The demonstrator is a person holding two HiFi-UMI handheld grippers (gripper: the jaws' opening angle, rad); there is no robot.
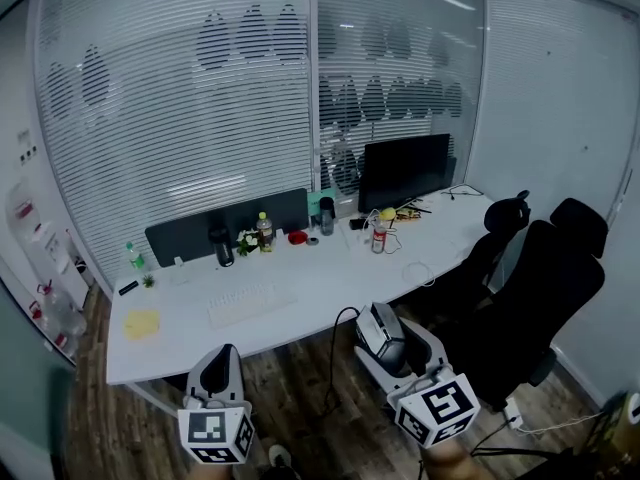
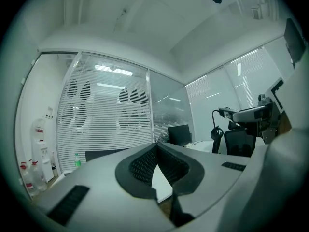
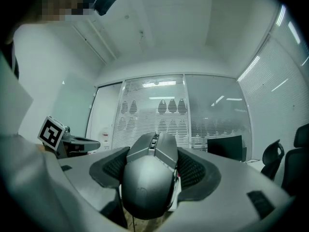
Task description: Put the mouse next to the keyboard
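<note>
Short of the desk's (image 1: pixel 330 280) edge, the right gripper (image 1: pixel 385 340) clamps the mouse (image 3: pixel 147 185), well apart from the keyboard (image 1: pixel 250 304); the left gripper (image 1: pixel 221 361) is pinched together on nothing. The cable (image 1: pixel 335 353) dangles below the mouse — it could catch the desk's edge and tug the mouse askew.

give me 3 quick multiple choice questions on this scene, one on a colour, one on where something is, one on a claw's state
1. What colour is the keyboard on the desk? A) black B) white C) red
2. Where is the mouse? A) on the desk B) on the keyboard C) in the right claw
3. The left claw is: A) shut and empty B) wide open C) shut on the mouse
Answers: B, it looks white in the head view; C, the right gripper view shows the jaws pressing its sides; A, the left gripper view shows the jaw tips meeting with nothing between.
</note>
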